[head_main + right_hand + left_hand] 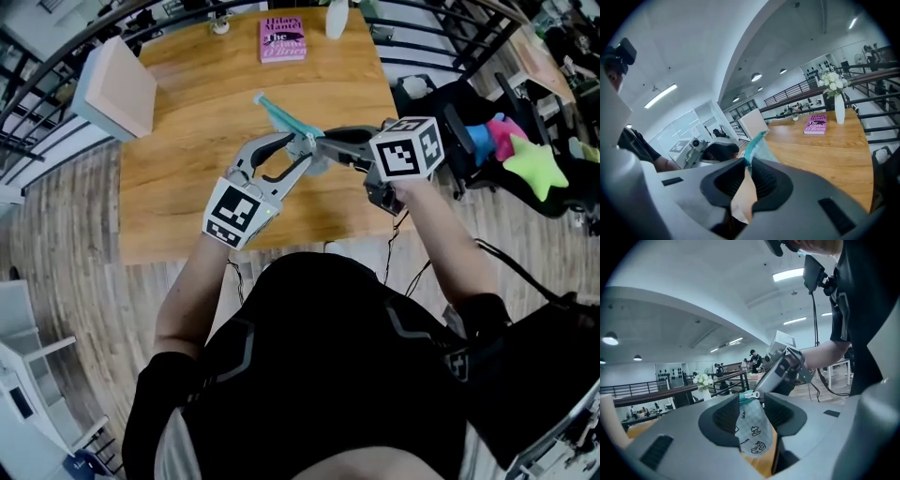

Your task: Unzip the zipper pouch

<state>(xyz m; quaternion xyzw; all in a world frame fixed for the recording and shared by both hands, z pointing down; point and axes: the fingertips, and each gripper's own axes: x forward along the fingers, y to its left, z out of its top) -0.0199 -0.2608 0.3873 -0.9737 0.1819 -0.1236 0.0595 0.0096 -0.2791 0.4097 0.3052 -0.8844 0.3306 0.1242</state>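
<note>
The zipper pouch (284, 119) is pale with small printed figures and a teal zip edge. It is held in the air over the wooden table (178, 178). My right gripper (328, 143) is shut on it, and the fabric (757, 146) rises pinched from between the pads of that gripper (747, 180). My left gripper (302, 148) comes in from the left. In its own view the pouch (753, 430) hangs between the jaws of the left gripper (752, 416) against the left pad, with a gap to the right pad. The metal zipper pull (750, 394) shows just above them.
A pink book (282, 39) and a white vase (336, 19) stand at the table's far end. A pale box (117, 89) sits at its left corner. To the right a black stand carries bright soft toys (530, 161). Railings run behind the table.
</note>
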